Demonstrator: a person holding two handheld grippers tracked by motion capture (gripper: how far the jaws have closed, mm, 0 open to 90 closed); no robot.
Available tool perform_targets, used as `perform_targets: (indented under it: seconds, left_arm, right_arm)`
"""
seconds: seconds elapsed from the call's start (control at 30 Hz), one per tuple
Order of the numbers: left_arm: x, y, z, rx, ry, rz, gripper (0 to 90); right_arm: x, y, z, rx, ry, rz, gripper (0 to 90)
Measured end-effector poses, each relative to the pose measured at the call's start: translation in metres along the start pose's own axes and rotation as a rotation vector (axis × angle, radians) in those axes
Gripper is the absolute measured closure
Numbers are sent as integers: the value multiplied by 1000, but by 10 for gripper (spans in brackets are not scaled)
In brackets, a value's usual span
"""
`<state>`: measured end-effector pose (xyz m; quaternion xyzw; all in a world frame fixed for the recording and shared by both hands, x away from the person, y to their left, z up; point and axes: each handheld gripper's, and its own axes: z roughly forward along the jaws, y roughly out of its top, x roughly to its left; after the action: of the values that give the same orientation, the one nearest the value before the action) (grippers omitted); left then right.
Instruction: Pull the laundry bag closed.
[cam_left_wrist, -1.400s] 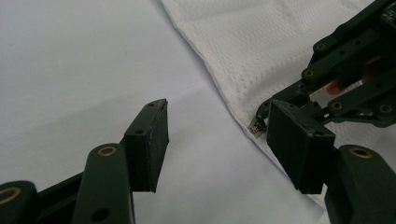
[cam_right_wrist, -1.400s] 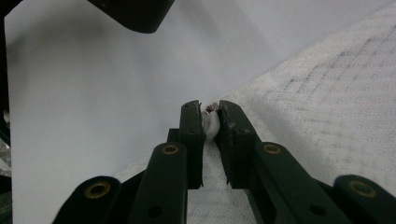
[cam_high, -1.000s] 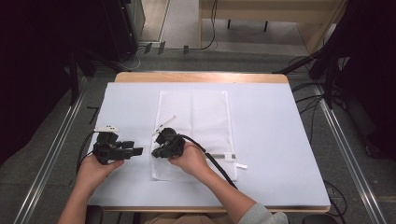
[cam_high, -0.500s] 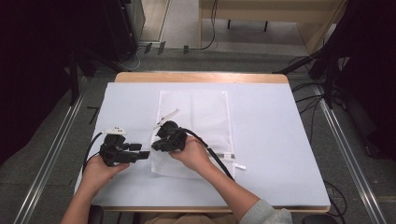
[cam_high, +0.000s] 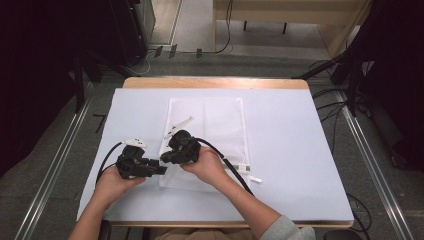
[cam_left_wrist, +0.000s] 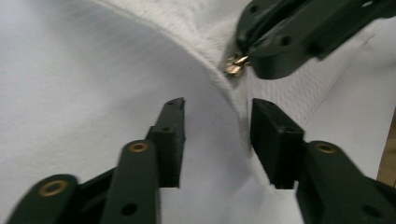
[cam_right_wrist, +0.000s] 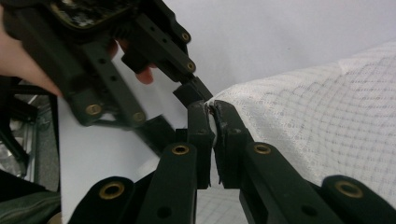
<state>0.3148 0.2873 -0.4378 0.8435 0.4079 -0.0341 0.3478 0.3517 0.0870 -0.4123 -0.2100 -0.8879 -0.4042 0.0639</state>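
Note:
A white mesh bag (cam_high: 220, 125) lies flat in the middle of the table. My right gripper (cam_high: 164, 157) is shut on the bag's near left edge, where a small brass zipper pull (cam_left_wrist: 233, 67) sticks out between its jaw tips. The right gripper view has the pinched edge (cam_right_wrist: 212, 109) slightly lifted. My left gripper (cam_high: 159, 170) lies level just left of it. Its jaws (cam_left_wrist: 217, 135) have just been closing, and the bag's hem (cam_left_wrist: 240, 116) runs between them beside one pad (cam_left_wrist: 275, 140) with a gap still open.
The bag rests on a pale sheet (cam_high: 300, 150) that covers the wooden table (cam_high: 215, 82). A white clip (cam_high: 179, 126) lies on the bag's left side. A small white tag (cam_high: 254, 178) lies by the bag's near right corner. The right gripper's cable (cam_high: 235, 172) crosses the bag.
My left gripper has slid right to the bag's left edge and its jaws have narrowed around the hem. The right gripper has stayed shut and risen slightly with the edge.

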Motion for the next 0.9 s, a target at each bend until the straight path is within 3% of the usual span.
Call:
perform_targets:
  seconds: [0.2,0.6,0.7,0.9]
  left_arm:
    - [-2,1,1,13,-4,23,710]
    - [-4,2,0,16,9,50,785]
    - [-5,3,-1,30,2,40,866]
    - [-5,4,-1,33,6,24,877]
  right_arm:
    - [2,-2,0,17,27,-13,874]
    - [2,-3,4,42,58,-26,874]
    - [1,-4,5,40,66,-22,875]
    - [-2,-6,6,35,66,-2,876]
